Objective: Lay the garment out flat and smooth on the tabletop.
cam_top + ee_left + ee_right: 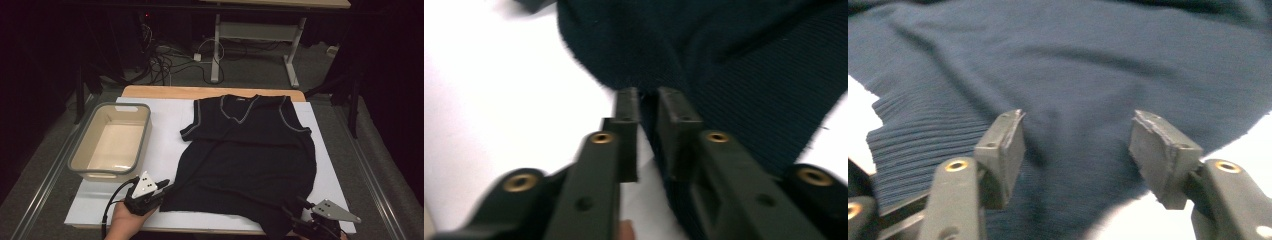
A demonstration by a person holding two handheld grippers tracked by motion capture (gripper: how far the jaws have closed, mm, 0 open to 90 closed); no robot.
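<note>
Dark floor with a tangle of cables and the legs of a second desk lies behind the work table [165, 107], whose white top carries a wooden strip along its far edge. On the left part of that top stands a beige rectangular plastic tub with a grey rim [111, 141], its inside bare. Beside it, across the middle and right of the table, a black knitted sleeveless top with a V-neck and pale grey trim at neck and armholes [245, 150] lies spread flat, neck toward the far edge, hem toward the person. Its lower right corner hangs past the near edge of the table.

At the hem's lower left corner sits the left gripper [165, 186], held in a hand [122, 220] that comes in from the bottom of the high view. In the left gripper view the gripper [647, 102] has its two black jaws drawn almost together, with a fold of the dark ribbed fabric [734, 75] pinched in the narrow gap between them.

The right gripper [300, 206] rests at the lower right corner of the hem. In the right gripper view this gripper [1075, 137] has its jaws spread wide, the knitted cloth [1063, 65] lying under and between them, ungripped; the ribbed hem band shows at the left.
</note>
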